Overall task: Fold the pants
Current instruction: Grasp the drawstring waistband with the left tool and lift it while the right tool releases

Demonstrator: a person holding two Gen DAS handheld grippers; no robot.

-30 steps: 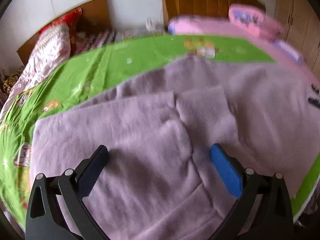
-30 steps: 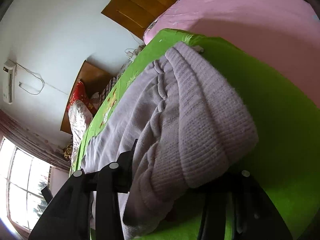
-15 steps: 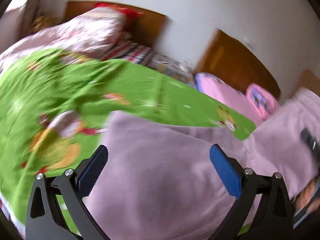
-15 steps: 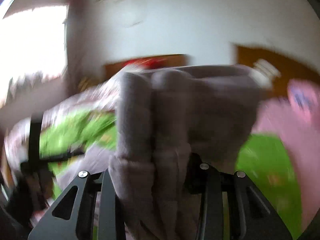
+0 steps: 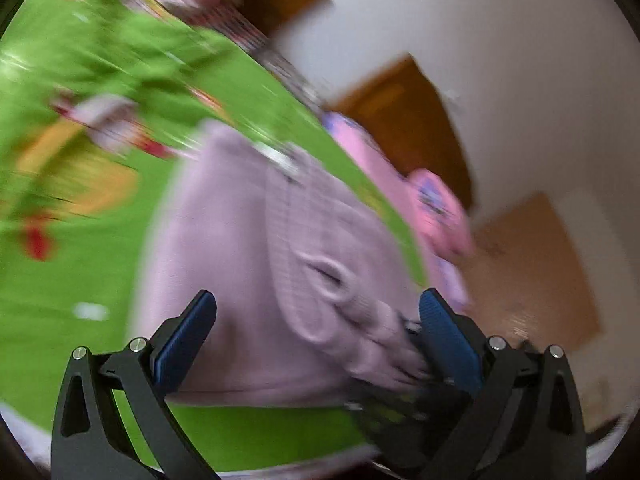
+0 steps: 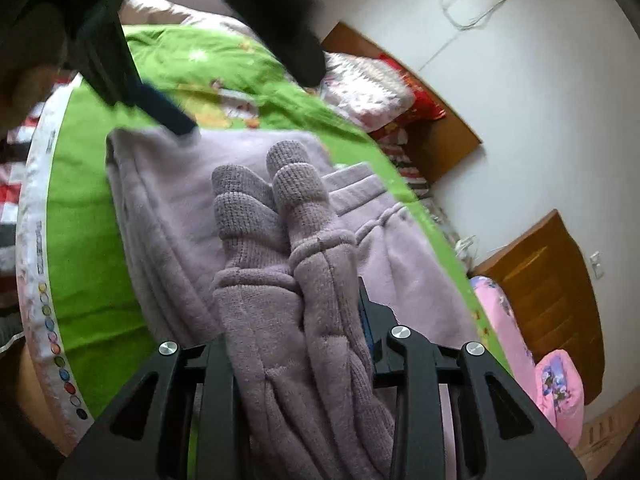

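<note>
A: Where are the pants (image 6: 256,216)?
B: On the green bedspread (image 6: 92,240), near its corner. The right gripper (image 6: 296,332) is closing on the cuffs mid-fold; the left gripper (image 5: 316,320) hovers, jaws apart.
A: Next?
B: Probably lay the cuffs flat

The pants (image 6: 168,204) are pale lilac fleece with ribbed knit cuffs (image 6: 288,184) — partly folded on the green bedspread, the two cuff ends bunched together and raised above the flat layers.
</note>
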